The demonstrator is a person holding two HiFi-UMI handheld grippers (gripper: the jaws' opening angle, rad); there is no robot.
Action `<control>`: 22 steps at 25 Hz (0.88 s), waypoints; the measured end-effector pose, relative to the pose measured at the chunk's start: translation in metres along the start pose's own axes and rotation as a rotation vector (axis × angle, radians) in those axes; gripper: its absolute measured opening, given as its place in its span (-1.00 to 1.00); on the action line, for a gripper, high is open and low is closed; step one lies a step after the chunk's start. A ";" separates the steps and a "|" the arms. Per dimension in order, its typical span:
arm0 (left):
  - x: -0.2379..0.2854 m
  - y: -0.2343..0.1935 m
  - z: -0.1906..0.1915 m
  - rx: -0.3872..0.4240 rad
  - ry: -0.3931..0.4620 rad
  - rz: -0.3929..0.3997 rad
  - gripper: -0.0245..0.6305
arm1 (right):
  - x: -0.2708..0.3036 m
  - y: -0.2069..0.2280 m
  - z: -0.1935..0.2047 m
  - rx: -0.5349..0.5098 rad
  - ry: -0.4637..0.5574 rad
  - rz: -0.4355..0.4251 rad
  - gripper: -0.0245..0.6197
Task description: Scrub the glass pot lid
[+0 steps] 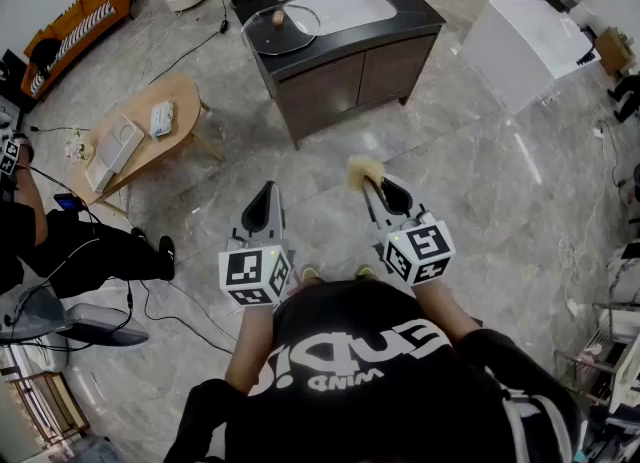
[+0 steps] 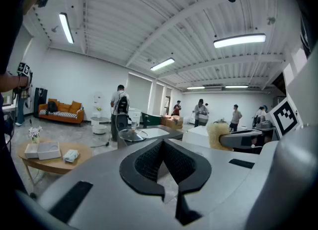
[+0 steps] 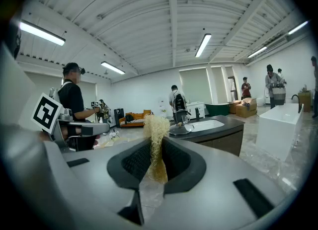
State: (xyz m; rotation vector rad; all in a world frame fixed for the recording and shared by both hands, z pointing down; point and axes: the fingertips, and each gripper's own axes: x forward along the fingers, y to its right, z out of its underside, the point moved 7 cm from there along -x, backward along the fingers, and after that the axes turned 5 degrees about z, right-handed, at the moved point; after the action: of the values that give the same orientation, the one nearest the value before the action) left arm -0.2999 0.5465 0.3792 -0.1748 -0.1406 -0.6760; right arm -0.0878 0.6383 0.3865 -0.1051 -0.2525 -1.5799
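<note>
The glass pot lid (image 1: 282, 26) lies on the dark counter (image 1: 400, 16) beside a white sink (image 1: 350, 6), far ahead of both grippers. In the gripper views the lid (image 2: 131, 134) (image 3: 181, 128) is small and distant. My right gripper (image 1: 372, 187) (image 3: 157, 147) is shut on a straw-coloured fibre scrubber (image 1: 360, 171) (image 3: 156, 132), which sticks up past the jaw tips. My left gripper (image 1: 266, 191) (image 2: 162, 143) is shut with nothing in it. Both are held over the marble floor, side by side and pointing toward the counter. The scrubber (image 2: 217, 135) also shows at the right of the left gripper view.
A low wooden table (image 1: 150, 136) with small items stands to the left. A white block (image 1: 530, 46) stands at the right of the counter. A person sits at the left edge (image 1: 60, 241), with cables (image 1: 150, 301) on the floor. Several people stand in the background (image 2: 119, 107).
</note>
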 end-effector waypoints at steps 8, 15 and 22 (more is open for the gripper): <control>-0.007 -0.018 0.002 -0.007 -0.007 0.016 -0.88 | 0.012 -0.022 -0.002 0.037 0.010 -0.002 -0.78; -0.014 -0.051 0.004 0.032 -0.006 0.045 -0.88 | 0.028 -0.047 0.004 0.041 0.009 0.014 -0.78; -0.006 -0.071 0.004 0.043 -0.018 0.075 -0.88 | 0.036 -0.050 0.010 0.069 0.002 0.071 -0.78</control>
State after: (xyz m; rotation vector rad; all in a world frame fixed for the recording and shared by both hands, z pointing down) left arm -0.3491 0.4967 0.3906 -0.1437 -0.1651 -0.5967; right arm -0.1397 0.6055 0.3998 -0.0581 -0.2981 -1.4993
